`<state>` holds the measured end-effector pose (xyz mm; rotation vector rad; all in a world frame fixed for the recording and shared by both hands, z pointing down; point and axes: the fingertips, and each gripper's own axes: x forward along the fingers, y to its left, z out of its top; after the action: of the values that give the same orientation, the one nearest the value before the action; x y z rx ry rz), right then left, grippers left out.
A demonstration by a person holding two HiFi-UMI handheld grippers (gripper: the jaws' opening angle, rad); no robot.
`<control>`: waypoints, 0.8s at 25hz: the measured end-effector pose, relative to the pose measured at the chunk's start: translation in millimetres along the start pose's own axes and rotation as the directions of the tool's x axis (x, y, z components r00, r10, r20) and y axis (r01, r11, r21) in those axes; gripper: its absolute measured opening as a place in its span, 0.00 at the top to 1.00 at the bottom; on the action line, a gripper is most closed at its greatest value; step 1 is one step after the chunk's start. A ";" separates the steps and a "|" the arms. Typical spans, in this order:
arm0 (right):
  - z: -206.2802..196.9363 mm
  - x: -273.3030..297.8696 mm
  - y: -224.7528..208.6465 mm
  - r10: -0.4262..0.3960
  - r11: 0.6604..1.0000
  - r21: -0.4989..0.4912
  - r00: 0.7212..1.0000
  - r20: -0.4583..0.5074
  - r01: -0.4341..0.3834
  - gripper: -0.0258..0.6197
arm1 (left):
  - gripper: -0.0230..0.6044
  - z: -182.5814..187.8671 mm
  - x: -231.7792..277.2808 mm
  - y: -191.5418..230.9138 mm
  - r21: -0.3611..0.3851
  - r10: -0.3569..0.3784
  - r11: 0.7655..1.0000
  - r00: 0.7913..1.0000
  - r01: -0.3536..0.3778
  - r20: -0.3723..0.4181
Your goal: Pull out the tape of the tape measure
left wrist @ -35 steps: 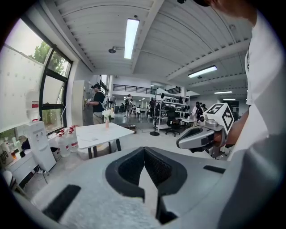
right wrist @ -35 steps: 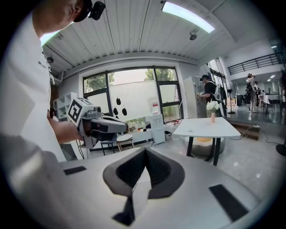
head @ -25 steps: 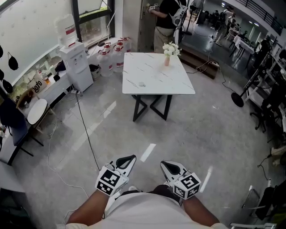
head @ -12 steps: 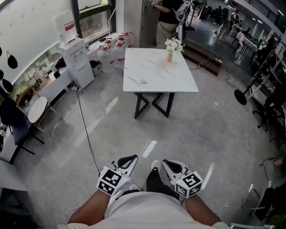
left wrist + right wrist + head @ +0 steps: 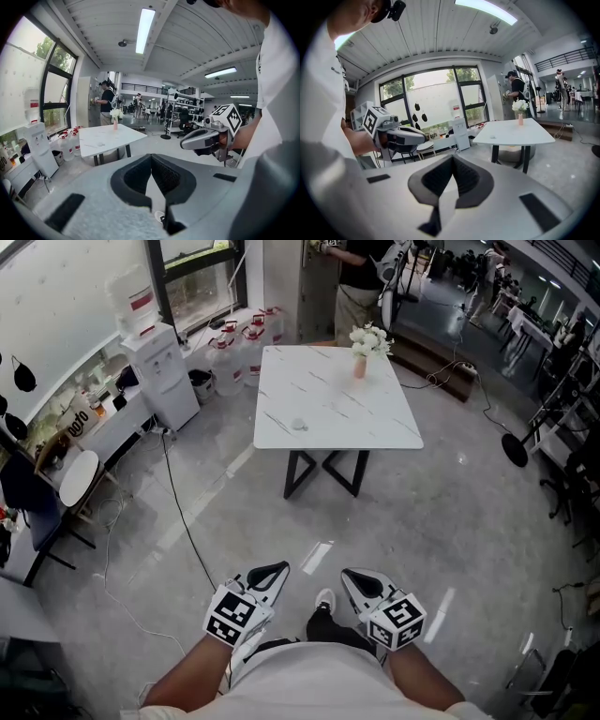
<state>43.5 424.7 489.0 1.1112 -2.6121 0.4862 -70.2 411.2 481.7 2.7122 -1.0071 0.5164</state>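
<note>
While both are held low in front of the person's waist, the left hand-held gripper [image 5: 268,574] and the right hand-held gripper [image 5: 360,577] have their jaws pressed together on nothing. Well ahead across the floor, the tape measure [image 5: 298,423], only a small pale round thing, lies on the white worktop [image 5: 380,423], apart from the flower vase [image 5: 361,364].

left claw [image 5: 270,572]: jaws together, empty; right claw [image 5: 353,577]: jaws together, empty; side by side

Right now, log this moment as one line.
left gripper: shut, empty | right gripper: shut, empty | table: ahead, not reached | small object: on table, untouched
</note>
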 end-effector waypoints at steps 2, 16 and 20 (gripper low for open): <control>7.8 8.0 -20.3 0.005 1.000 -0.001 1.000 0.001 -0.005 0.95 | 0.95 10.0 17.6 9.9 0.001 0.006 1.000 1.000 -0.006 0.002; 65.3 51.7 -137.7 0.064 0.998 -0.014 0.998 0.018 -0.063 0.95 | 0.95 67.7 107.2 70.7 -0.011 0.103 0.995 0.995 -0.103 0.000; 67.5 58.9 -161.6 0.094 0.995 -0.028 0.996 0.010 -0.094 0.95 | 0.95 71.8 132.6 81.0 -0.024 0.131 0.991 0.991 -0.131 -0.006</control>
<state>114.8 254.4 481.5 0.9895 -2.6819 0.4637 -12.1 250.5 472.8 2.6349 -1.1888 0.5291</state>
